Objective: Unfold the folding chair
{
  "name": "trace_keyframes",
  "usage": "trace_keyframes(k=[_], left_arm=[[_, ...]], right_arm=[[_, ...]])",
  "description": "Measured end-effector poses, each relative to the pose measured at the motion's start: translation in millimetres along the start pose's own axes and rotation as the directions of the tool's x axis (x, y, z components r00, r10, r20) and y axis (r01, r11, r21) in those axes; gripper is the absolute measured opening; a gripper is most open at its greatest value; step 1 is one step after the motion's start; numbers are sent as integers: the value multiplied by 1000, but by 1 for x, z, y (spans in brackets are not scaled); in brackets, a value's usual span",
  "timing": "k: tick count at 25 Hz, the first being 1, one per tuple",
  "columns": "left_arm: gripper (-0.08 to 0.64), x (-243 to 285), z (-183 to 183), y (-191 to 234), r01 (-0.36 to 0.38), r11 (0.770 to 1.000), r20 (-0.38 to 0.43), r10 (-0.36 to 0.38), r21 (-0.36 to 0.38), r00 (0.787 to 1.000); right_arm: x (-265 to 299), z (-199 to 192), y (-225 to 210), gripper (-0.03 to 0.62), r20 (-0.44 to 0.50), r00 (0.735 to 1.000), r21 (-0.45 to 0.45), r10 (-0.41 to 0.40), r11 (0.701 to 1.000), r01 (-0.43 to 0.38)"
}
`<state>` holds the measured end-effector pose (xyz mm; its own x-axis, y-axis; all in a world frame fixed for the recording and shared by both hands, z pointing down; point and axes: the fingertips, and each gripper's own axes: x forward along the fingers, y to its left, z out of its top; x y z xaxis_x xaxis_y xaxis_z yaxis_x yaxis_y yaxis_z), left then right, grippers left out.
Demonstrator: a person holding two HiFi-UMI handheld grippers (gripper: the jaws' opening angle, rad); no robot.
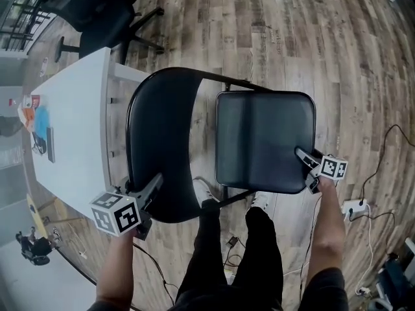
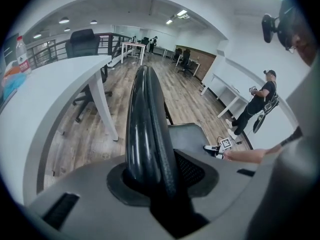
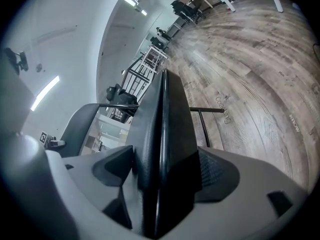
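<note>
- The folding chair [image 1: 194,109] stands on the wooden floor [image 1: 311,37], just beside a white surface [image 1: 78,128] and in front of the person's legs.
- Its seat [image 1: 264,140] faces up; its backrest [image 1: 162,135] curves at the left.
- The left tool [image 1: 154,185] is clamped on the backrest's rim.
- The right tool [image 1: 307,169] is clamped on the seat's near edge.
- An office chair [image 1: 104,11] stands beyond the surface.
- A power strip [image 1: 353,206] and cables lie on the floor at the right.

Glossy chair back [image 1: 162,148]; smooth seat [image 1: 262,141]
</note>
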<state>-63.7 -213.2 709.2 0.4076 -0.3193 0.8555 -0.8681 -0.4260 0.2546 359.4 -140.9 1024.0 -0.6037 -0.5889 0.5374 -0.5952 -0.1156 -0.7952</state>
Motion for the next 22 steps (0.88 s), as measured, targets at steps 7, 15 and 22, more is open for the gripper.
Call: trace_keyframes(k=[7, 15, 22], left_arm=[[138, 15, 3, -25, -9, 1000, 3, 9, 5, 1000], [135, 22, 4, -48, -20, 1000, -1, 20, 8, 1000], [135, 28, 5, -50, -12, 1000, 20, 11, 12, 1000]], right_arm=[[-2, 2, -32, 373, -5, 1000, 19, -7, 1000, 7], [-7, -2, -56, 373, -4, 1000, 56, -4, 998, 4], [-6, 2, -60, 373, 44, 996, 59, 72, 996, -74]])
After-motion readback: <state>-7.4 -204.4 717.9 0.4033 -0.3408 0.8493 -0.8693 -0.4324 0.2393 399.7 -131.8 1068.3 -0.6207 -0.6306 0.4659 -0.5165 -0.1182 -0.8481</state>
